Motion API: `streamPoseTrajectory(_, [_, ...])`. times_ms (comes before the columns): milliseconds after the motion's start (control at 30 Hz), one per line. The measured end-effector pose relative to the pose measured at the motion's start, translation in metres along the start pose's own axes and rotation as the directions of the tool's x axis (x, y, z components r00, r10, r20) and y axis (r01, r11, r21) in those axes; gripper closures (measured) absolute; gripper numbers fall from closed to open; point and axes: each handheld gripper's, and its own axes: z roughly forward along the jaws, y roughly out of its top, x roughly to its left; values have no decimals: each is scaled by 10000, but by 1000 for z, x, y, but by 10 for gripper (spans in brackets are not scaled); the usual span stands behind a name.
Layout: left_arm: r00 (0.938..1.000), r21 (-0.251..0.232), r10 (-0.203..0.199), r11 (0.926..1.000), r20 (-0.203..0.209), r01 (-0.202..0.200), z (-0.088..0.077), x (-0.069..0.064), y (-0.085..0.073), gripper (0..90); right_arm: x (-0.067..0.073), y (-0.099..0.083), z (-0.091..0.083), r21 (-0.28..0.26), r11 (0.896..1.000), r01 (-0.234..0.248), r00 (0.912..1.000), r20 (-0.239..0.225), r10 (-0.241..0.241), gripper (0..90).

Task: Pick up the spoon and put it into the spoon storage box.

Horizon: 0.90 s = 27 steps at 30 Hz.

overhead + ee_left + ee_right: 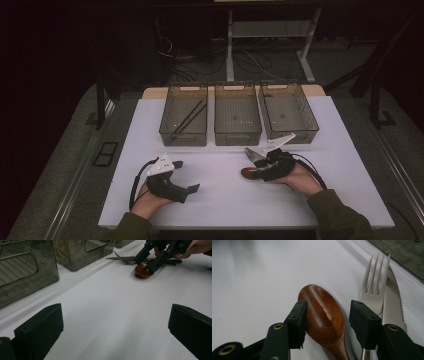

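At a white table (225, 195), a person is working a black two-jaw gripper in each hand. The right gripper (327, 315) is straddling the bowl of a brown wooden spoon (322, 315) lying on the tabletop just in front of the middle bin; its jaws are sitting either side of the bowl, the left one touching the rim, the other showing a thin gap, so a firm pinch is not yet showing. That close view is also revealing a silver metal fork (373, 290) just beside the spoon and a serrated silver knife (394, 305) against the fork's far side, details that are blurring into one dark cluster in the high view. The left gripper (115, 332) is resting well apart over bare table, jaws spread wide with nothing between them.

Three smoky translucent plastic bins (238, 114) are standing side by side at the table's far edge. The left bin (184, 114) is holding a pair of dark chopsticks (189, 119) laid diagonally. The contents of the other two are hard to make out. The spoon's handle is cut off below the right gripper's jaws.
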Motion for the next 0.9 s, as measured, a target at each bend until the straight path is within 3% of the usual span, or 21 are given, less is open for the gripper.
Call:
streamPoseTrajectory(467, [10000,1,-1,10000,51,1,0,0,0,0,9,-1,2,462,9954,843,9957,349,-859,533])
streamPoseTrajectory(667, [10000,14,19,10000,67,-19,0,-1,0,0,15,-1,1,693,9906,1181,9927,174,-1196,590])
streamPoseTrajectory(700, [10000,17,19,10000,63,-19,0,-1,0,0,14,-1,0,798,9852,1519,9879,198,-1539,594])
streamPoseTrajectory(900, [10000,21,28,10000,57,-28,0,-1,0,0,19,-2,0,895,9820,1661,9854,219,-1687,626])
